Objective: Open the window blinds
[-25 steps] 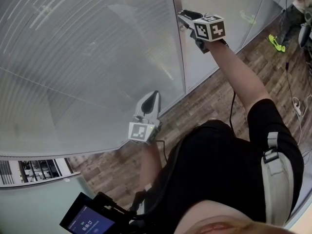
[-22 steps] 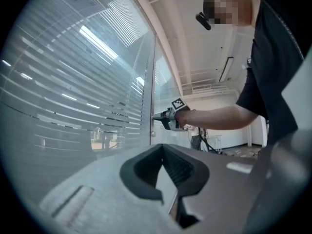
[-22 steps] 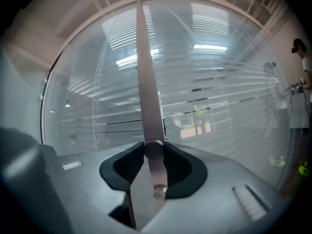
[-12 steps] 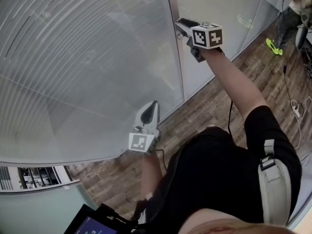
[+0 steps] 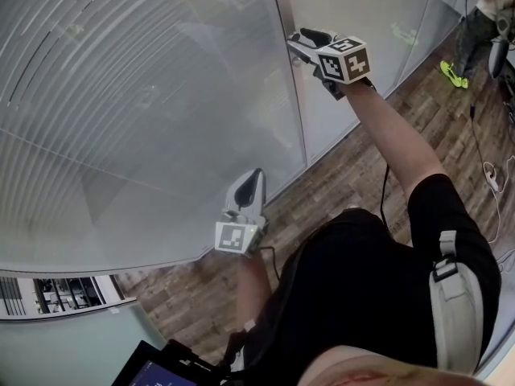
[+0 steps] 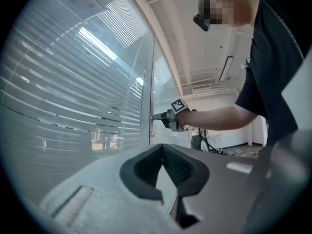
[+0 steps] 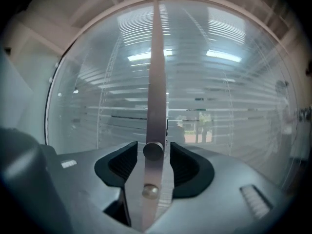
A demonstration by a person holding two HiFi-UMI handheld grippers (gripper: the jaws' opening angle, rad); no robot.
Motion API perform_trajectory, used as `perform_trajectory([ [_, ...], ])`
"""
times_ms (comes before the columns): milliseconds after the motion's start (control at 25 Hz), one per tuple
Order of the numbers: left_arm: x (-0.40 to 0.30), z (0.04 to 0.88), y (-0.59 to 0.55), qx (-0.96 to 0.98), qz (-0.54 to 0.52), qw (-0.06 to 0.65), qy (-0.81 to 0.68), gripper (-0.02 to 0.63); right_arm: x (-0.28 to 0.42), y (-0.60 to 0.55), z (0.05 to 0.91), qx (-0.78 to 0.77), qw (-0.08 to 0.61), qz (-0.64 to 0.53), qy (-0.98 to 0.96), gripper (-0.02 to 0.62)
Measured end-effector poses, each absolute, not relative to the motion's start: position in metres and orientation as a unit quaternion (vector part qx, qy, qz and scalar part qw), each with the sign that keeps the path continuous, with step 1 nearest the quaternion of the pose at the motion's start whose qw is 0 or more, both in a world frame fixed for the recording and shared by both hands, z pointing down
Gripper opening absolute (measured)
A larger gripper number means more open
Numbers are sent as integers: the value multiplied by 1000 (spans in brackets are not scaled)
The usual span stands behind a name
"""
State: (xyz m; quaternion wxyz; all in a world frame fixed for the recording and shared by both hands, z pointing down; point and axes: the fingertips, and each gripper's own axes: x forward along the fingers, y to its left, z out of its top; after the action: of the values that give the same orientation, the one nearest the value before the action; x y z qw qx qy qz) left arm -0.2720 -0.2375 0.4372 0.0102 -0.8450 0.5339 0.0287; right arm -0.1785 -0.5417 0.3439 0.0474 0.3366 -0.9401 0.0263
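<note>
The right gripper (image 5: 302, 40) stayed at the upright frame strip (image 7: 157, 57) between two glass panes. Its jaws, narrower half a second earlier, were now opening. The round tilt knob (image 7: 153, 150) stood between the pads with a sliver of gap on each side, so nothing was gripped. My read is that a turn of the knob had just ended and the gripper was letting go, either to take a fresh hold or because it was finished. The blinds (image 5: 121, 95) sat behind the glass, ahead of and to the left of the person. The left gripper (image 5: 253, 175) hung low near the pane with its tips together and nothing in them. The head view showed both arms and the wooden floor (image 5: 354, 159), but only a pale ribbed sheet where the slats were. The right gripper view showed the slats lying flat with daylight, trees and a building visible through the gaps. It also showed a smaller stud (image 7: 149, 191) below the knob. The left gripper view alone showed the right gripper from the side, meeting the strip squarely.
</note>
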Motion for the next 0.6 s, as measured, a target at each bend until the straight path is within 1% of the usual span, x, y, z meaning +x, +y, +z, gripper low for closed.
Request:
perform_trajectory([
  [120, -274, 440, -236, -844, 24, 8, 536, 3, -179, -528, 341, 337, 132, -140, -922, 261],
  [240, -277, 440, -237, -842, 27, 5, 539, 3, -185, -519, 334, 330, 231, -327, -855, 270],
  [320, -276, 442, -237, -842, 31, 4, 538, 3, -186, -519, 342, 320, 287, -415, -802, 270],
  [440, -271, 444, -238, -846, 32, 3, 532, 3, -188, -518, 357, 304, 336, -489, -745, 268],
  [600, -265, 440, -241, -850, 37, 4, 526, 3, -193, -523, 360, 293, 357, -521, -718, 252],
])
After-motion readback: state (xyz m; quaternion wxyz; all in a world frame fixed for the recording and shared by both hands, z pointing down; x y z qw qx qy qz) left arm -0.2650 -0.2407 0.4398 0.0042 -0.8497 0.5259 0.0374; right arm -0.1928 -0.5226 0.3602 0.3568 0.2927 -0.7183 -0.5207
